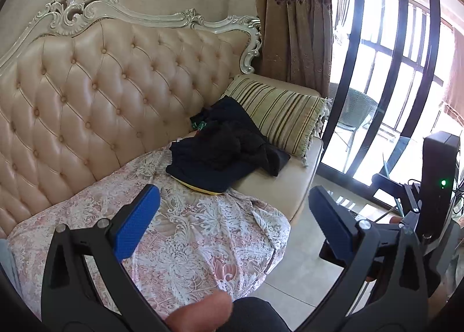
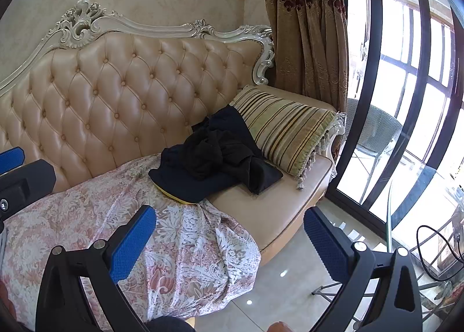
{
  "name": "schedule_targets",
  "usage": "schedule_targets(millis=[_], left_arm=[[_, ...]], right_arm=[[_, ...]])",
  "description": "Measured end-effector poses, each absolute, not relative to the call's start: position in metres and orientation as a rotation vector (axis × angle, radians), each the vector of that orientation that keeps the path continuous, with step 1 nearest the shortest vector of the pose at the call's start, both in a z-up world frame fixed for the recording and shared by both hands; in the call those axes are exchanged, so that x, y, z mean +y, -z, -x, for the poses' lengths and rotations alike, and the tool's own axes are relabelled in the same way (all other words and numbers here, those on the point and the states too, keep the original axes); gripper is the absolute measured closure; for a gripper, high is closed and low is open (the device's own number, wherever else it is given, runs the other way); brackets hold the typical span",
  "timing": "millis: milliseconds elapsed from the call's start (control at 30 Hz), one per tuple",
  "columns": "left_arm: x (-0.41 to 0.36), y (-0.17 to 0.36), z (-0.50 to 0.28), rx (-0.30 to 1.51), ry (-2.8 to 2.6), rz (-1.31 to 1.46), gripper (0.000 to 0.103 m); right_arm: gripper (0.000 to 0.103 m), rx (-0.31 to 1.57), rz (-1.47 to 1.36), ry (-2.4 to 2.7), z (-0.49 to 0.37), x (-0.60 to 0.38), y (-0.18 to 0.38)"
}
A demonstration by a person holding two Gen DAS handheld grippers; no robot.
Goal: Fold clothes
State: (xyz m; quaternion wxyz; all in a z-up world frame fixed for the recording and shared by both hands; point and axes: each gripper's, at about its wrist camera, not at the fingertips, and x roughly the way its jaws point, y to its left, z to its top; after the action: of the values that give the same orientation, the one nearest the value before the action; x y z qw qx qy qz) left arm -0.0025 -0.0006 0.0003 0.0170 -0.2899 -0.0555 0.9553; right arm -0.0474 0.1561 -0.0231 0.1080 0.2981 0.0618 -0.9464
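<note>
Both wrist views look forward between their own blue-padded fingers, slightly downward, from near the front edge of the sofa [image 1: 87, 94] toward its tufted backrest and the window side. Each sees the dark clothes pile [image 1: 223, 146] at middle distance beside the striped cushion [image 1: 278, 114]. The right view sits a little farther back (the left claw [image 2: 11, 169] shows at its left edge).

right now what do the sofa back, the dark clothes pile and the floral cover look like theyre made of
Sofa back: looks like leather or faux leather, glossy beige, button-tufted, with highlights on each puff; which one is unclear.
Dark clothes pile: soft matte fabric, possibly cotton knit, crumpled in limp folds.
Floral cover: thin woven or lace-like cloth, pink and white, draping over the seat edge.
</note>
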Motion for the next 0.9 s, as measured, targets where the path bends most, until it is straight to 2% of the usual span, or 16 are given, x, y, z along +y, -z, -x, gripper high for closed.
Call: schedule_targets(millis=[900], left_arm=[[-0.0063, -0.0045, 0.0063, -0.185, -2.975, 0.907, 0.000]], right_arm=[[0.000, 0.188, -0.861, 2.769, 0.0444, 0.1532, 0.0158]])
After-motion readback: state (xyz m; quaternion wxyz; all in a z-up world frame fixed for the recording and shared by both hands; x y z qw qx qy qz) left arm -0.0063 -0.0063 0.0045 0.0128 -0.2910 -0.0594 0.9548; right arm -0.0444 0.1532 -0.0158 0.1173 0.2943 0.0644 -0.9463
